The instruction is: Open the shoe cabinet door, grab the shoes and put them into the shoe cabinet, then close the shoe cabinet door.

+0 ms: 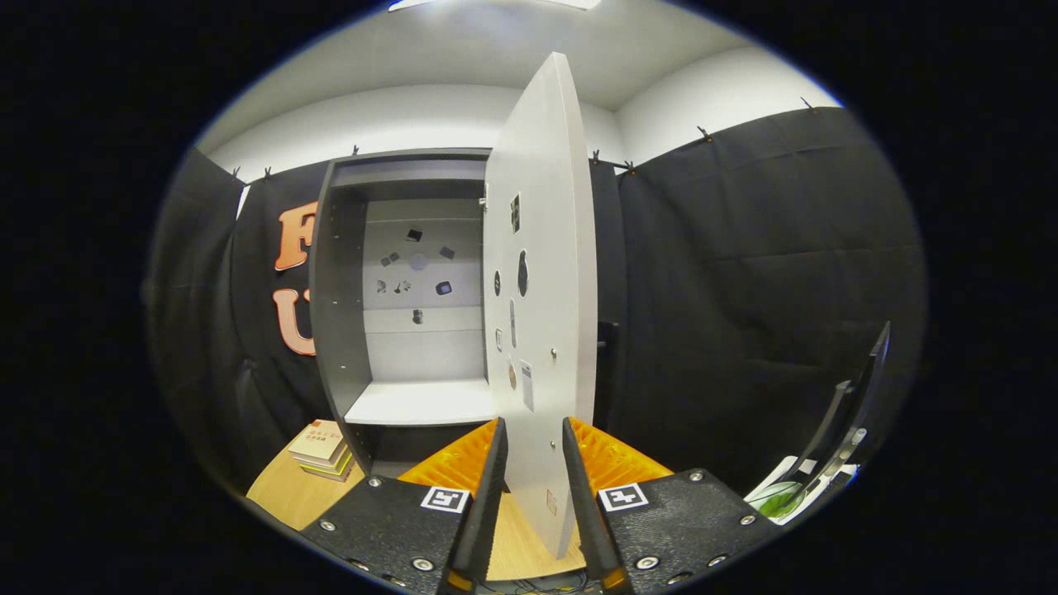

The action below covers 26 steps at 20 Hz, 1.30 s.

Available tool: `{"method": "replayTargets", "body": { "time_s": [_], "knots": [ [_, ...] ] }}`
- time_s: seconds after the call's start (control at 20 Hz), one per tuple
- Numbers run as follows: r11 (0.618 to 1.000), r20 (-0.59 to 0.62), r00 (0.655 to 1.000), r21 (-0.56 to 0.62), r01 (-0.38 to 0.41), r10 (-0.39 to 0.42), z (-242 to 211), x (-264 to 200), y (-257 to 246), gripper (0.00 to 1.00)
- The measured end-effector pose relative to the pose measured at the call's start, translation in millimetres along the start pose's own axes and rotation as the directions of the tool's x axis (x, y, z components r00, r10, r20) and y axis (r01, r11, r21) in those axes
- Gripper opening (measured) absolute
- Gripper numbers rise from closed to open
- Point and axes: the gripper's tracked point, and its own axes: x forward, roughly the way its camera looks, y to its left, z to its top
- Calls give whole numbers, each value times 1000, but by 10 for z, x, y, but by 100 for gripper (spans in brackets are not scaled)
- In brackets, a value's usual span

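The gripper (533, 487) holds the shoe cabinet door (541, 273) by its edge, one finger on each side, pressing on it. The door stands wide open, edge toward us. Behind it the shoe cabinet (397, 289) shows a white shelf (421, 403). A few books (321, 450) lie on the tabletop (285, 492) beside the cabinet.

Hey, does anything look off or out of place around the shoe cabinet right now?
Nothing stands out. The shoe cabinet door stands open, its edge between the fingers of the hand-held gripper, and the shelf sits level.
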Motion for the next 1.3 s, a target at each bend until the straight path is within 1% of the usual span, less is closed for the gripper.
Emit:
{"method": "replayTargets", "body": {
  "time_s": [0.25, 0.5, 0.6, 0.8, 1.05, 1.3],
  "knots": [
    [997, 3, 997, -6, -74, 74, 39, -40, 372, 43],
    [990, -19, 990, -13, -140, 140, -80, -24, 748, 43],
    [988, -34, 988, -19, -155, 154, -191, 1, 869, 43],
    [980, -81, 977, 6, -197, 197, -482, 73, 1144, 43],
    [971, -158, 958, 30, -239, 240, -966, 188, 1450, 43],
    [965, -263, 929, 53, -257, 261, -1615, 334, 1663, 43]
  ]
}}
